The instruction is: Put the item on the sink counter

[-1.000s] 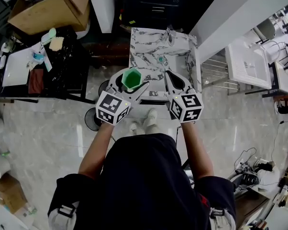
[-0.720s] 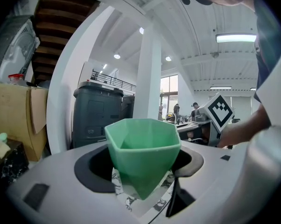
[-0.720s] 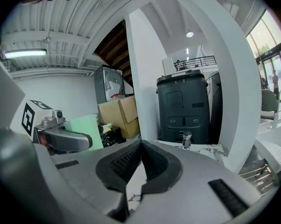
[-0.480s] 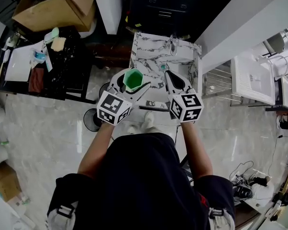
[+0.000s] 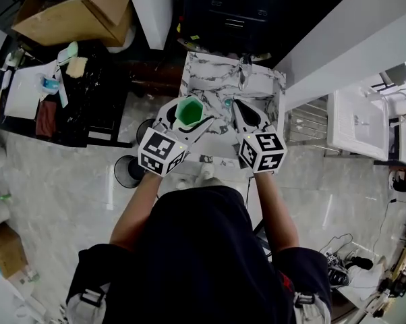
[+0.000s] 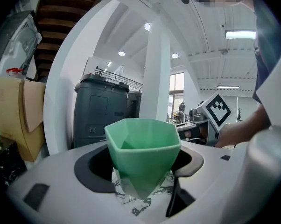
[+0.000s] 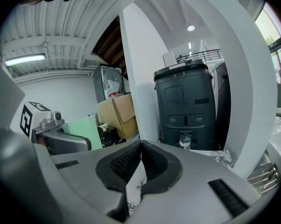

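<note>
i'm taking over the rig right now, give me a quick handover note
Left claw: shut on the green cup, which is upright with its rim up.
Right claw: shut and empty, beside the left claw.
Counter: marbled, straight ahead, with the tap at its back. In the head view the cup shows over its near left part, held in the air.
Done: the cup is gripped and at the counter.
Left: lower the cup onto a bare part of the counter, open the left claw and back off.
</note>
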Motion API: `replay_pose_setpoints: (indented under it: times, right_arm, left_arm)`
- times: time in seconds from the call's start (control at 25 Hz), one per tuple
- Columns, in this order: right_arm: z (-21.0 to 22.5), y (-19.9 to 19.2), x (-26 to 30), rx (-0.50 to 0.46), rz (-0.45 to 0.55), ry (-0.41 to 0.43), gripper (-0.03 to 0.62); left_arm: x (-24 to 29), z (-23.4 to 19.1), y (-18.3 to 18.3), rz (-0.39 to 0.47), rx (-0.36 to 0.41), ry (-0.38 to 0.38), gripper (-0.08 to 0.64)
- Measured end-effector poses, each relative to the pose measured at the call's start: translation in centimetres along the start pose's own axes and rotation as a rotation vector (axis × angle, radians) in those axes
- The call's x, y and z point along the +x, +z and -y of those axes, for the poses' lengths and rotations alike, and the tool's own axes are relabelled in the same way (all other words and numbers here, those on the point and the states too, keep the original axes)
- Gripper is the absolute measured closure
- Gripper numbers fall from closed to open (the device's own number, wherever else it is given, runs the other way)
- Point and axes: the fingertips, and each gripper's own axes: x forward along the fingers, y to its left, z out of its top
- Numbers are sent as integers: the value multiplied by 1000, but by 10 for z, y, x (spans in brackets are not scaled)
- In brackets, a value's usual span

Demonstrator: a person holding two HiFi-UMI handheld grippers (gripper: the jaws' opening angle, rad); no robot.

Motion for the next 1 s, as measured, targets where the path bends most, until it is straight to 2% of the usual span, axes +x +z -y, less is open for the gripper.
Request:
replay_pose_setpoints:
  times: [0.4,1.0]
  right_arm:
    - [26,6,37,11,-24,35,557]
    - [47,-11,76,39,-93,98,557]
  left_arm:
    - [36,-23,0,-23,-21,20,225]
    - [73,-46,-15,-65,-76,56,225]
